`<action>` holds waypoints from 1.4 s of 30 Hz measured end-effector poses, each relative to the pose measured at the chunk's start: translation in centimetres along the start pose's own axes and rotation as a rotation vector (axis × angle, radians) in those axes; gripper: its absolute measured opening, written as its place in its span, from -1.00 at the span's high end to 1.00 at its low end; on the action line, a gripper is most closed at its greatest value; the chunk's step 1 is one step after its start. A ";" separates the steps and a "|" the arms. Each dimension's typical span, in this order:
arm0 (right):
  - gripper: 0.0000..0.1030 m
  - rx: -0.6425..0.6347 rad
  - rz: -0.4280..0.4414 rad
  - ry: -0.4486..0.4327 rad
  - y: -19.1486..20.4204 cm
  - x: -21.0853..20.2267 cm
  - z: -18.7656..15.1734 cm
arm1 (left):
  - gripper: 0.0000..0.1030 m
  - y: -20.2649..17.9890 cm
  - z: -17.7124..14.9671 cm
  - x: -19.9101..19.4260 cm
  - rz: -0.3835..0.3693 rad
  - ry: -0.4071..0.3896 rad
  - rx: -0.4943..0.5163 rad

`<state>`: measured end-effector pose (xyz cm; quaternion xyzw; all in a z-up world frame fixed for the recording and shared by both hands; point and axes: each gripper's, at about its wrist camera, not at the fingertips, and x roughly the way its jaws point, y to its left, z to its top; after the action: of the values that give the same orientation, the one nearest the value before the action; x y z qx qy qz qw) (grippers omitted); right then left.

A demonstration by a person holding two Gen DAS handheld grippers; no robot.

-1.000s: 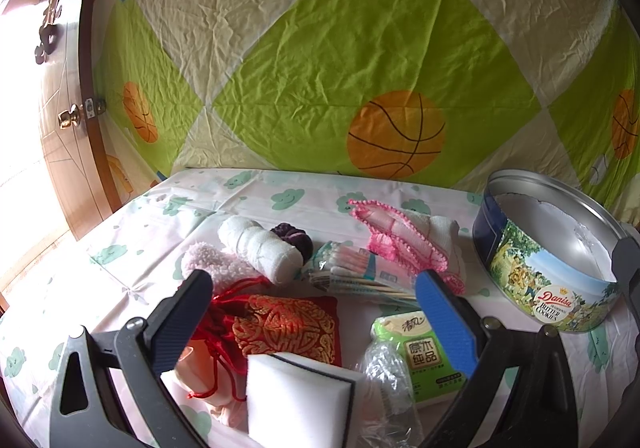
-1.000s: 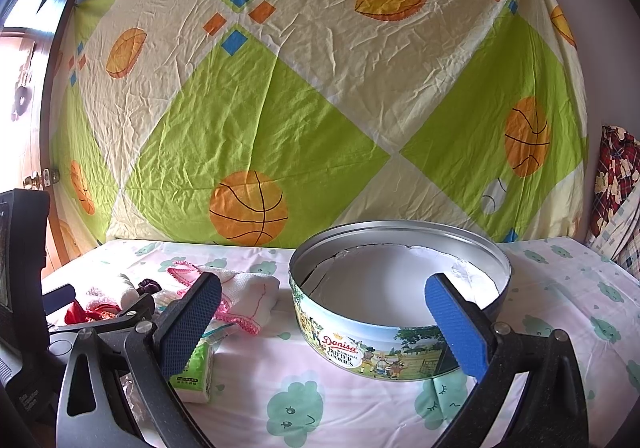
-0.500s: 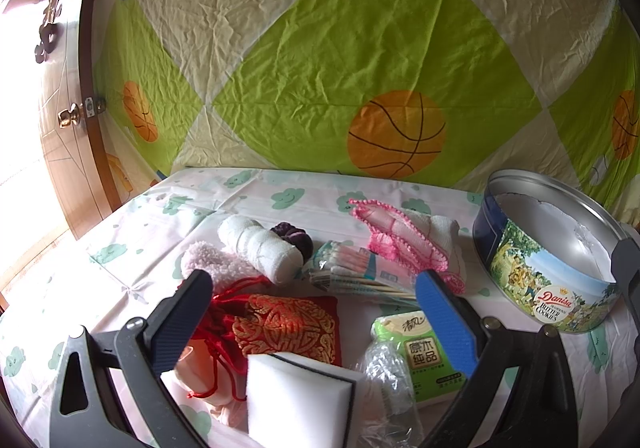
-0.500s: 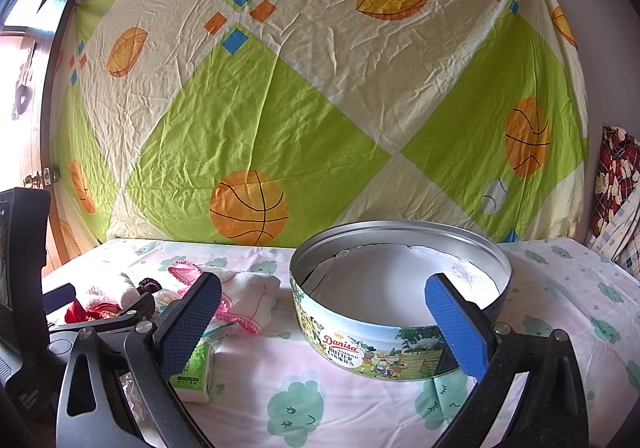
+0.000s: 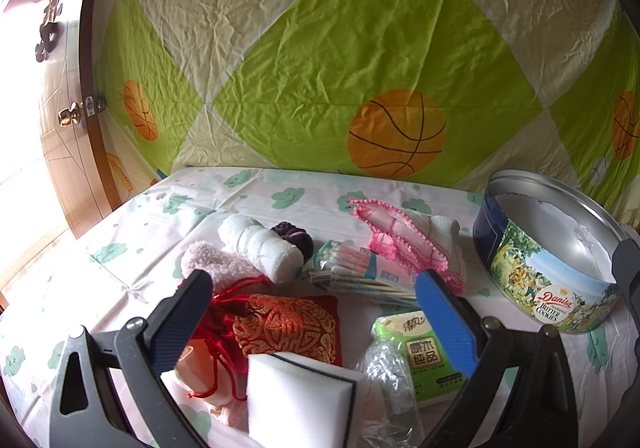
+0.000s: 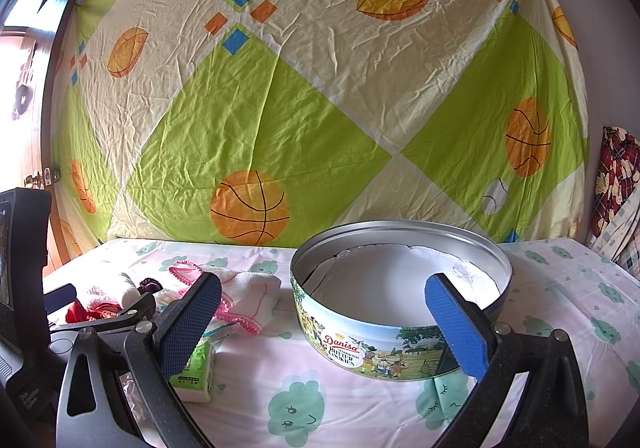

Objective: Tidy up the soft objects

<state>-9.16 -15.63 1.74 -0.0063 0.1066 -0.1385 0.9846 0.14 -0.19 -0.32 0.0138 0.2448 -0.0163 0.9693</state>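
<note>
A sports-print sheet (image 6: pixel 280 96) hangs behind the counter (image 6: pixel 360 400), probably as a plain backdrop. On the cloud-print cover, the open Danisa cookie tin (image 6: pixel 400 332) stands alone to the right, paper-lined and empty, which suits it as the likely home for the soft things. Those lie bunched well to its left: a pink-edged white cloth (image 5: pixel 408 236) nearest the tin, a red embroidered pouch (image 5: pixel 288 324), a white sponge (image 5: pixel 300 396), a green tissue pack (image 5: pixel 420 352), a rolled white bandage (image 5: pixel 260 244), a bag of cotton swabs (image 5: pixel 352 268) and a dark scrunchie (image 5: pixel 294 234). The left gripper (image 5: pixel 312 316) hovers over the pile, jaws wide and empty, framing pouch and sponge as if choosing. The right gripper (image 6: pixel 320 328) faces the tin, jaws equally wide, holding nothing; nothing is sorted yet.
</note>
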 end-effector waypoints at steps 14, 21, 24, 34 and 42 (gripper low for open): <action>-0.99 -0.005 0.004 -0.001 0.2 0.0 -0.1 | -1.00 0.1 -0.1 0.1 -0.001 0.002 -0.002; -0.99 -0.007 0.019 0.002 0.3 -0.1 -0.1 | -1.00 0.1 -0.2 0.1 -0.001 0.002 -0.003; -0.99 -0.010 0.025 0.002 0.4 -0.2 -0.1 | -0.99 0.2 -0.3 0.1 -0.002 0.002 -0.003; -0.99 -0.031 0.068 0.023 0.9 0.0 -0.3 | -0.99 0.3 -0.9 0.4 -0.022 0.030 -0.002; -0.99 -0.052 0.133 0.070 1.7 0.4 -0.6 | -0.99 2.6 -1.9 -1.6 0.014 0.064 0.018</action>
<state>-8.44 -14.06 1.01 -0.0201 0.1449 -0.0699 0.9868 -2.10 2.46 -1.22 0.0245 0.2755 -0.0112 0.9609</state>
